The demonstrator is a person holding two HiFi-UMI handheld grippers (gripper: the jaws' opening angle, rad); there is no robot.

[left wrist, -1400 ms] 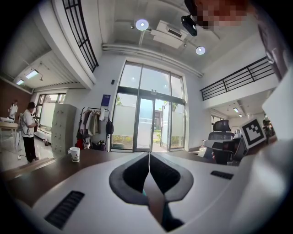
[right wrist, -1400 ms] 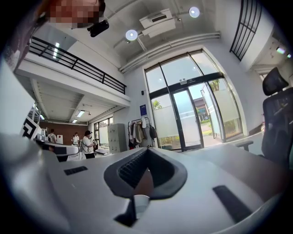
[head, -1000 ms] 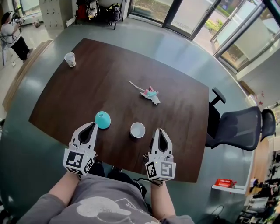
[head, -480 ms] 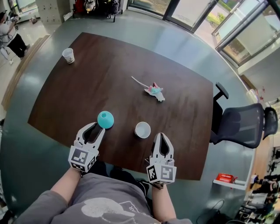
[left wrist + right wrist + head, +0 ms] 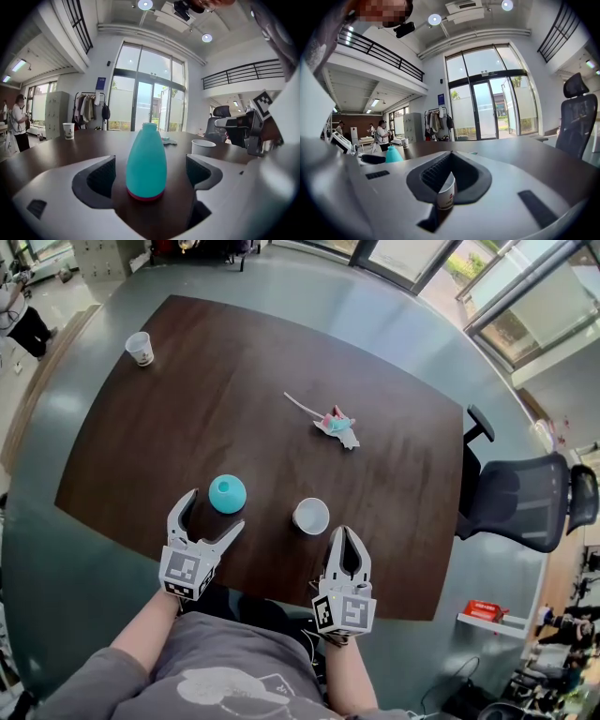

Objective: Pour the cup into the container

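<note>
Now left tool [image 5: 214,510] just opened wide, teal bottle [image 5: 228,493] untouched between jaws, right tool [image 5: 345,532] pressed together.

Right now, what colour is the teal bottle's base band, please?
The teal plastic bottle's base band is pinkish red; clearest in left gripper view.

Dark wooden table [image 5: 234,399]. From its centre, a teal container [image 5: 227,494] stands at seven o'clock, a white cup [image 5: 310,516] at five, a paper cup [image 5: 139,348] at ten and a crumpled wrapper [image 5: 336,423] at three. The left gripper [image 5: 214,512], jaws just opening wide with nothing between them, faces the container. The right gripper [image 5: 345,533], jaws together, sits near the white cup.
</note>
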